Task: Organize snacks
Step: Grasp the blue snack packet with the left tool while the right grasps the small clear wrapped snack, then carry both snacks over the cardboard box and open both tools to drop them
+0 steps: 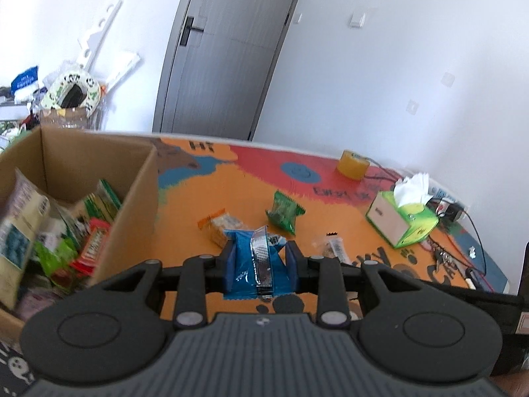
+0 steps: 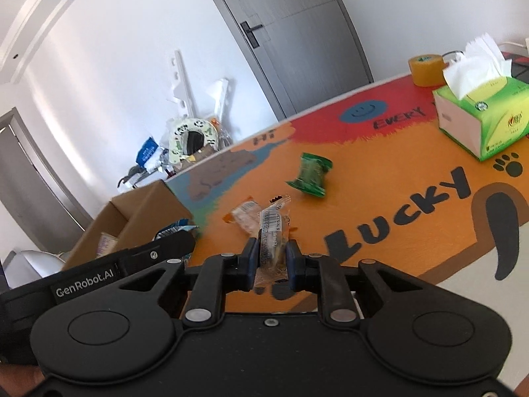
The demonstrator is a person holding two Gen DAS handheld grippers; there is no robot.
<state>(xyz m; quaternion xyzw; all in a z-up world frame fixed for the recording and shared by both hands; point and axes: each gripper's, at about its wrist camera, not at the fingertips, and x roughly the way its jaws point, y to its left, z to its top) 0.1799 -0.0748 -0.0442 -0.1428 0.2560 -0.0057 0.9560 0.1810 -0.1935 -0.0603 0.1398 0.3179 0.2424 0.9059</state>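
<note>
To the left of the left tongs (image 1: 261,258) stands a cardboard box (image 1: 132,205) on the painted table (image 1: 185,205), already holding a jumble of snack packets (image 1: 66,241). The left tongs are clamped on a blue packet (image 1: 256,264) with a silver seam, held upright between the two blue pads. Just ahead of them lies a clear cracker packet (image 1: 221,226) with an orange end, and further ahead and slightly right a green packet (image 1: 283,211). Well off to the right sit a tissue box (image 1: 401,218) and, beyond it, a yellow tape roll (image 1: 352,164).

The right tongs (image 2: 271,258) grip a clear barcoded packet (image 2: 272,228), its top sticking up past the pads. The cracker packet (image 2: 246,215) lies just ahead-left of them, the green packet (image 2: 310,174) further ahead-right.
</note>
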